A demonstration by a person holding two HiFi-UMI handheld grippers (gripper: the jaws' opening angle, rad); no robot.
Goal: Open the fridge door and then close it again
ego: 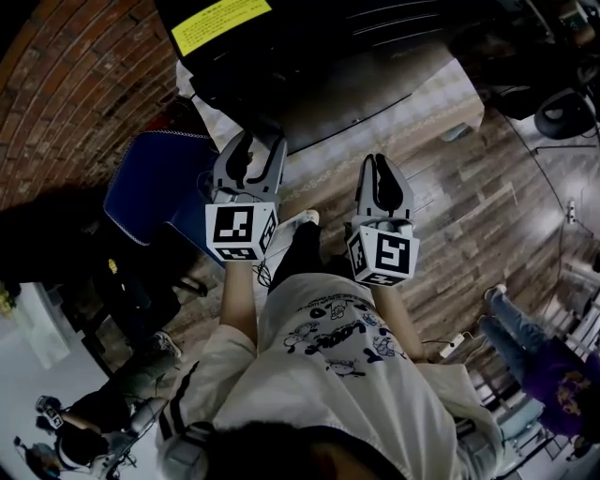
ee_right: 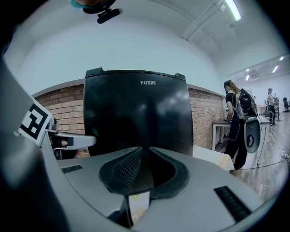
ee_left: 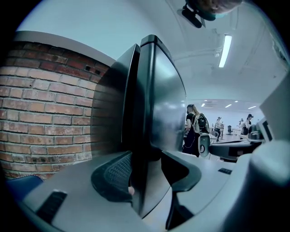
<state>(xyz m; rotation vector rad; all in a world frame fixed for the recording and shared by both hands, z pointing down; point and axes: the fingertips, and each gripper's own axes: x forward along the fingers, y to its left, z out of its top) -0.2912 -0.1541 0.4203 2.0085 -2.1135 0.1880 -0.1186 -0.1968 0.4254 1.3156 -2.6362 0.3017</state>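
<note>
Jaws first: my left gripper (ee_left: 147, 154) is closed on the left edge of the fridge door (ee_left: 165, 99). Its left pad (ee_left: 115, 174) lies against the door's side and the right jaw is set on the glossy front face. The door looks only a crack off the black fridge (ego: 309, 75), with a thin dark gap running up between them. My right gripper (ee_right: 142, 153) has its jaws pressed together with nothing between them. It points at the middle of the door front, near it but apart. The two grippers sit side by side, the left one reaching farther in. The fridge stands upright against a brick wall (ee_left: 45, 99) that shows on both sides of it. It carries white lettering near the top of the door and a yellow label (ego: 220, 23) by its top. A blue chair (ego: 150, 197) stands to my left on the wooden floor (ego: 450, 216). Far to the right, people (ee_right: 235, 122) stand at desks.
</note>
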